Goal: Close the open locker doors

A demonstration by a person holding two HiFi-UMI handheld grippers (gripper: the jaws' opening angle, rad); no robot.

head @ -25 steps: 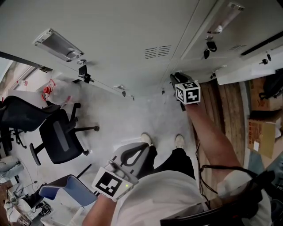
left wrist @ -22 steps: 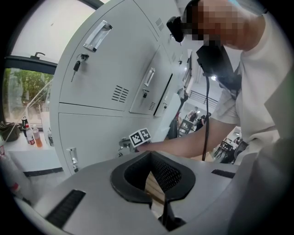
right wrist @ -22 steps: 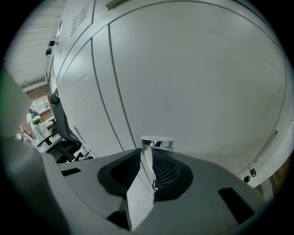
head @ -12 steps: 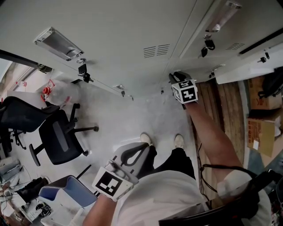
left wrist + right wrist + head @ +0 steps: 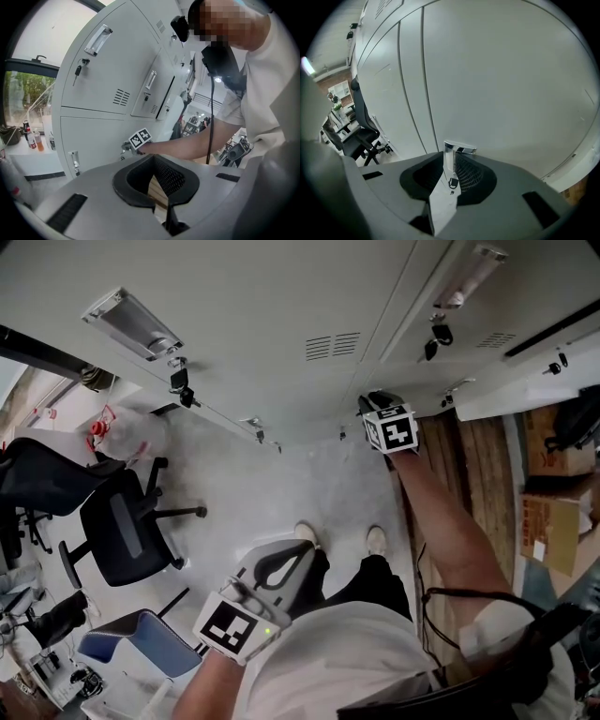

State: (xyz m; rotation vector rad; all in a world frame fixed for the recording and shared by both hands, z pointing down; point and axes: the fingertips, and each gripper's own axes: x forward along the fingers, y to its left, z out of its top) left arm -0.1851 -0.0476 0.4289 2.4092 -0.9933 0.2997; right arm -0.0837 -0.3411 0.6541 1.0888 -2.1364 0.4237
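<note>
A bank of pale grey lockers (image 5: 281, 296) fills the top of the head view. My right gripper (image 5: 373, 407) reaches down to a lower locker door (image 5: 497, 84). In the right gripper view its jaws stand around that door's chrome handle (image 5: 451, 157), with a small key hanging below, and the pads press on it. At the far right another white door (image 5: 534, 381) hangs open. My left gripper (image 5: 298, 559) is held low by the person's waist, away from the lockers, its jaws together with nothing between them (image 5: 161, 201).
A black office chair (image 5: 122, 531) stands at the left, with a blue-seated chair (image 5: 141, 643) nearer. Cardboard boxes (image 5: 553, 521) sit on the wooden floor at the right. The person's shoes (image 5: 305, 532) stand on grey floor before the lockers.
My right gripper has shifted slightly up and left, closer to the lockers. The left gripper has stayed where it was.
</note>
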